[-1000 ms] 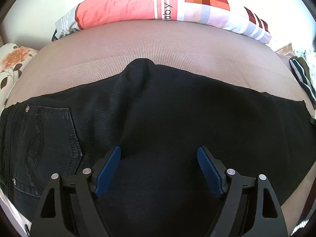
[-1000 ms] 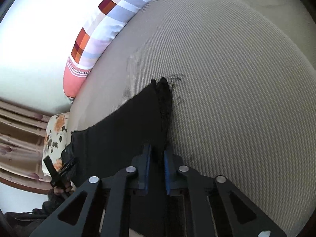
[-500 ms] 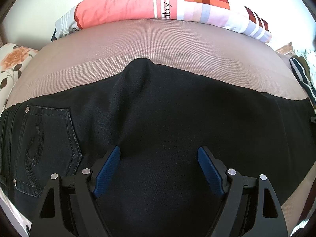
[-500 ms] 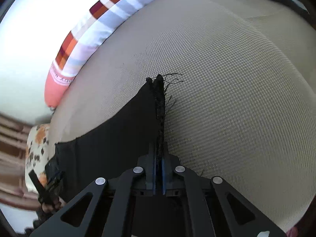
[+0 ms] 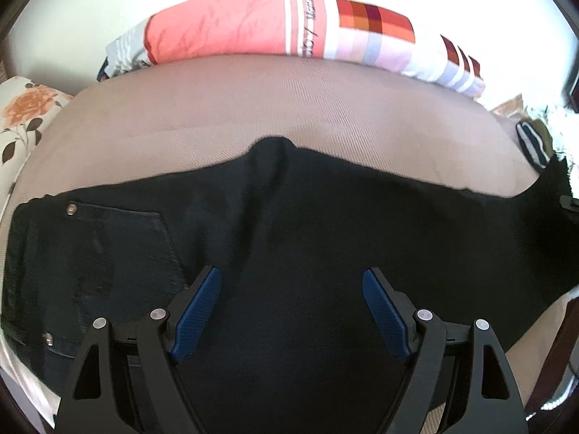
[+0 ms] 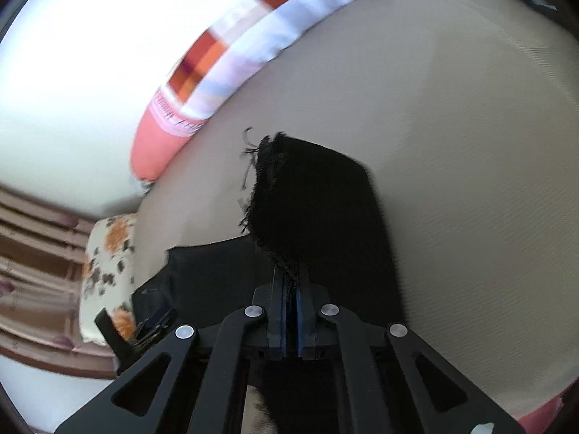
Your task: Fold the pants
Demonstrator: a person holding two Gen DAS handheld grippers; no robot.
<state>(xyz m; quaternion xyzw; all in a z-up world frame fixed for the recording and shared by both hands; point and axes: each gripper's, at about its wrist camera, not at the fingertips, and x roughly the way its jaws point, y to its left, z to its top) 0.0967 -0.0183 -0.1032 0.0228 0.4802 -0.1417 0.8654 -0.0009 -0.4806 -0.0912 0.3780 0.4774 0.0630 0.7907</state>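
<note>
Pants (image 6: pixel 318 217): the right gripper (image 6: pixel 289 311) is clamped on their frayed hem, lifted off the beige bed (image 6: pixel 452 144). The left gripper (image 5: pixel 289 311) hangs spread wide above the black fabric (pocket at left), colourful pillow (image 5: pixel 271 25) beyond.

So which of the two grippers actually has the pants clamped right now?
The right gripper: shut on the frayed leg hem of the pants. The left gripper hovers open.

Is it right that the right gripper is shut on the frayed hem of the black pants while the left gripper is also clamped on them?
Not quite: the left gripper is open above the black pants, as the left wrist view shows. The right gripper is indeed shut on the frayed hem.
</note>
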